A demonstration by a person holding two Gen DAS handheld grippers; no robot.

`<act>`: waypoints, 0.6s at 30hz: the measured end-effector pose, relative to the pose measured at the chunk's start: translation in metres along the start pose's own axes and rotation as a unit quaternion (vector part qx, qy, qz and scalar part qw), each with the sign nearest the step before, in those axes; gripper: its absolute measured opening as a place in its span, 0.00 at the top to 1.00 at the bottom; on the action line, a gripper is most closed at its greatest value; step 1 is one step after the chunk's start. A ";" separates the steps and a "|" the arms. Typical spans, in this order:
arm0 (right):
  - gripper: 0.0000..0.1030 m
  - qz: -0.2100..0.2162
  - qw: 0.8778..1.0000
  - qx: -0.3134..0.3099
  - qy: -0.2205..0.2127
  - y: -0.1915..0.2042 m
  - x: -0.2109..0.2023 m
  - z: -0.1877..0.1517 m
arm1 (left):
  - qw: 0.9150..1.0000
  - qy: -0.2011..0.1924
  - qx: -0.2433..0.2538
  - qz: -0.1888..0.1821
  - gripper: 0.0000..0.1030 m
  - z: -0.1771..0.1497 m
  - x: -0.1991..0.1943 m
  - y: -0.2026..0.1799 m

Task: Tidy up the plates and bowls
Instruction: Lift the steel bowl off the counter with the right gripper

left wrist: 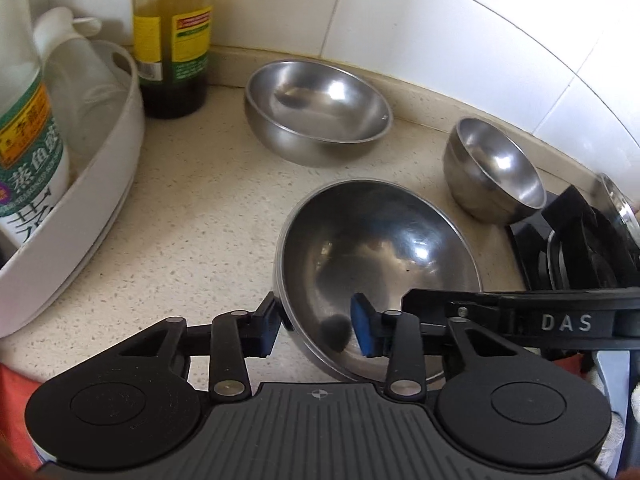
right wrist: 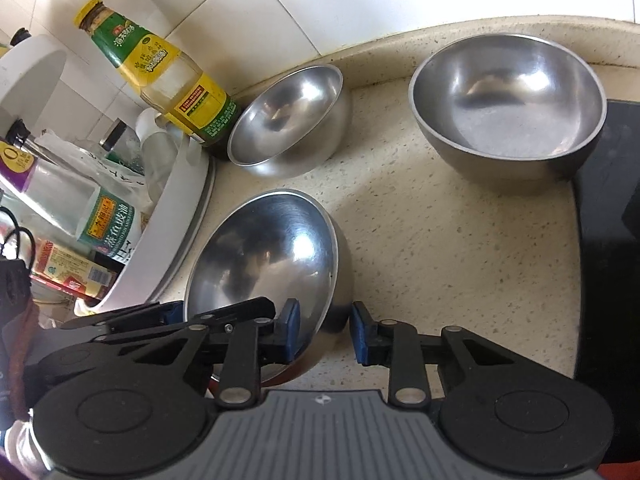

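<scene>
Three steel bowls stand on the speckled counter. The nearest steel bowl [left wrist: 376, 264] [right wrist: 268, 256] is tilted. My left gripper [left wrist: 316, 326] straddles its near-left rim, one blue pad outside and one inside, with a gap to the wall; it is open. My right gripper [right wrist: 325, 330] straddles the bowl's right rim the same way, also open. A wide bowl [left wrist: 318, 110] [right wrist: 288, 120] sits by the back wall. A third bowl [left wrist: 494, 170] [right wrist: 508, 106] stands to the right near the stove.
A white tub [left wrist: 80, 208] [right wrist: 168, 232] with bottles stands at the left. A yellow-labelled oil bottle [left wrist: 174, 36] [right wrist: 168, 76] stands by the tiled wall. A black stove [left wrist: 580, 240] [right wrist: 608, 232] lies at the right, with a steel plate edge [left wrist: 620, 204] on it.
</scene>
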State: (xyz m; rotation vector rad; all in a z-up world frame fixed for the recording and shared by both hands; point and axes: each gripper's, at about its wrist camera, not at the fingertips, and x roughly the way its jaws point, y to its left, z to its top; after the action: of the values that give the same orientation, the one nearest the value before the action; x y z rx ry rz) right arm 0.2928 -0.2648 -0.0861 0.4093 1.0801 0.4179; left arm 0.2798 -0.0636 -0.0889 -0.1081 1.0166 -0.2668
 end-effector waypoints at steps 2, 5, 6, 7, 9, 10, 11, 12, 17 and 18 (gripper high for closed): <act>0.74 -0.003 1.000 -0.001 -0.001 0.000 -0.003 -0.001 | 1.000 -0.001 0.005 -0.003 0.56 -0.001 0.000 -0.004; 0.74 -0.003 1.000 -0.004 -0.011 0.001 -0.011 0.000 | 1.000 -0.004 0.007 -0.012 0.55 -0.001 -0.002 -0.006; 0.74 -0.003 1.000 -0.005 -0.015 0.001 -0.014 0.000 | 1.000 -0.006 0.008 -0.014 0.54 -0.001 -0.004 -0.008; 0.74 -0.003 1.000 -0.008 -0.019 0.002 -0.017 0.000 | 1.000 -0.009 0.011 -0.016 0.52 -0.001 -0.005 -0.011; 0.74 -0.004 1.000 -0.015 -0.028 0.004 -0.024 0.000 | 1.000 -0.016 0.015 -0.017 0.51 0.001 -0.008 -0.014; 0.74 -0.005 0.999 -0.016 -0.031 0.004 -0.028 0.000 | 1.000 -0.019 0.017 -0.019 0.51 0.001 -0.011 -0.016; 0.74 -0.004 0.999 -0.015 -0.034 0.004 -0.032 0.000 | 0.999 -0.022 0.019 -0.021 0.51 0.002 -0.014 -0.017; 0.74 -0.003 0.999 -0.013 -0.036 0.004 -0.036 -0.001 | 0.999 -0.025 0.021 -0.023 0.51 0.002 -0.017 -0.019; 0.74 -0.005 0.999 -0.011 -0.042 0.004 -0.051 -0.006 | 0.998 -0.035 0.035 -0.034 0.48 0.000 -0.027 -0.031; 0.74 -0.007 0.999 -0.010 -0.042 0.005 -0.053 -0.008 | 0.998 -0.036 0.037 -0.035 0.48 0.000 -0.028 -0.033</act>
State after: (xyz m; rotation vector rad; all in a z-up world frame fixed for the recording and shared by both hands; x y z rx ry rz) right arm 0.2627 -0.2874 -0.0469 0.3974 0.9950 0.3958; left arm 0.2600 -0.0875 -0.0588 -0.0868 0.9318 -0.3618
